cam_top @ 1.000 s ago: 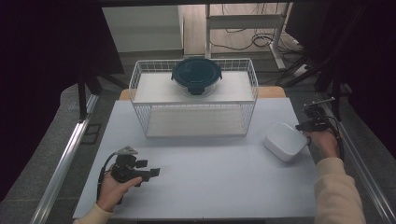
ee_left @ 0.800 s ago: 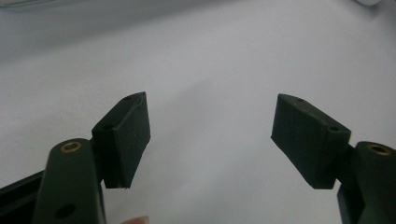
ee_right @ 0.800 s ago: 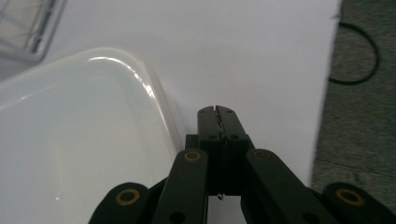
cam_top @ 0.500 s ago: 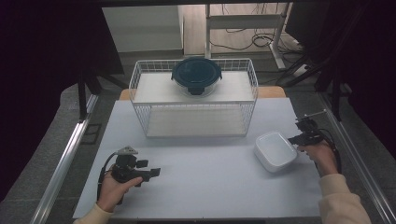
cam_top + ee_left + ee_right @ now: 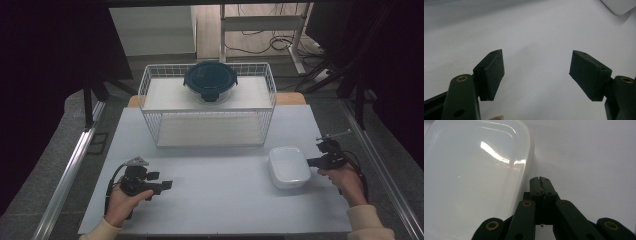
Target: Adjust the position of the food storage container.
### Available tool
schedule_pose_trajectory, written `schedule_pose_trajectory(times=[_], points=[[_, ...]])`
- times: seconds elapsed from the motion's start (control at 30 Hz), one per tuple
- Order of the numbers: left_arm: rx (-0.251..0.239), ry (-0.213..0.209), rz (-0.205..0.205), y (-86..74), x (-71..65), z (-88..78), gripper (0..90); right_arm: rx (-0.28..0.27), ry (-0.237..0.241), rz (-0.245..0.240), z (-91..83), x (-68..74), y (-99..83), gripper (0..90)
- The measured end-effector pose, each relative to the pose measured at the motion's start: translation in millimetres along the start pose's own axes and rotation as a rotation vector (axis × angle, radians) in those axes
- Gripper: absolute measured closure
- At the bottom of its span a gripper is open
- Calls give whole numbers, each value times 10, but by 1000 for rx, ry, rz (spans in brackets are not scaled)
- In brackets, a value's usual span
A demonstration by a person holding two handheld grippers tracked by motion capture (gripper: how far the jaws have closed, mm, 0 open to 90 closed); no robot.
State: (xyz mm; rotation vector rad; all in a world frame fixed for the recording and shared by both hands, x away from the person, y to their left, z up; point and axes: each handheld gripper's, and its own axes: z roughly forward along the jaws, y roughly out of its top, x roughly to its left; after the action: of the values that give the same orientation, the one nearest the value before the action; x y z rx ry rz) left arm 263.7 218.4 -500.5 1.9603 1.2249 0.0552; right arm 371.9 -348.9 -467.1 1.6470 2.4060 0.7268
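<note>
A white rounded-rectangular container (image 5: pixel 289 167) lies on the white table (image 5: pixel 225 205) at the right; in the right gripper view the white container (image 5: pixel 474 177) takes up the left side. My right gripper (image 5: pixel 311 161) sits just off its right edge, jaws pressed together with nothing between them (image 5: pixel 540 180). Whether they touch the container I cannot tell. My left gripper (image 5: pixel 167 184) rests low over the table at the front left, jaws wide apart and empty (image 5: pixel 536 72). One corner of the white container (image 5: pixel 621 5) shows far ahead of it.
A white wire basket (image 5: pixel 207 111) stands at the back middle of the table. A round glass container with a dark blue lid (image 5: pixel 210 80) sits on its upper shelf. Bare table lies between the two grippers. Metal rails run along both table sides.
The white container has slid left and toward the person, with my shut right gripper moving the same way beside it. The left gripper has stayed put.
</note>
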Motion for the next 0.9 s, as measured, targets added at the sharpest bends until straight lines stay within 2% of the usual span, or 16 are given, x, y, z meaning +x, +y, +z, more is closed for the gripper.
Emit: schedule_pose_trajectory(times=[0.2,0.27,0.43,0.6,0.63,0.73,0.77,0.87,0.9], points=[[-3,1,-3,-1,4,-5,271,4,38,-34,69,170,-14,898],[-3,0,-3,0,6,-5,272,3,41,-39,75,189,-13,898],[-6,-4,-5,0,1,-9,271,-1,69,-64,124,368,5,898],[-5,-2,-4,0,2,-7,271,-7,101,-109,174,552,14,898],[-5,-2,-4,0,2,-7,271,-7,101,-109,174,552,14,898],[-6,-2,-5,-1,3,-8,271,-6,121,-142,208,703,25,898],[-7,-2,-6,-1,4,-9,271,-6,121,-142,208,703,25,898],[-7,-2,-9,2,15,-8,271,-6,142,-185,231,874,10,898],[-7,-2,-9,2,15,-8,271,-6,142,-185,231,874,10,898]])
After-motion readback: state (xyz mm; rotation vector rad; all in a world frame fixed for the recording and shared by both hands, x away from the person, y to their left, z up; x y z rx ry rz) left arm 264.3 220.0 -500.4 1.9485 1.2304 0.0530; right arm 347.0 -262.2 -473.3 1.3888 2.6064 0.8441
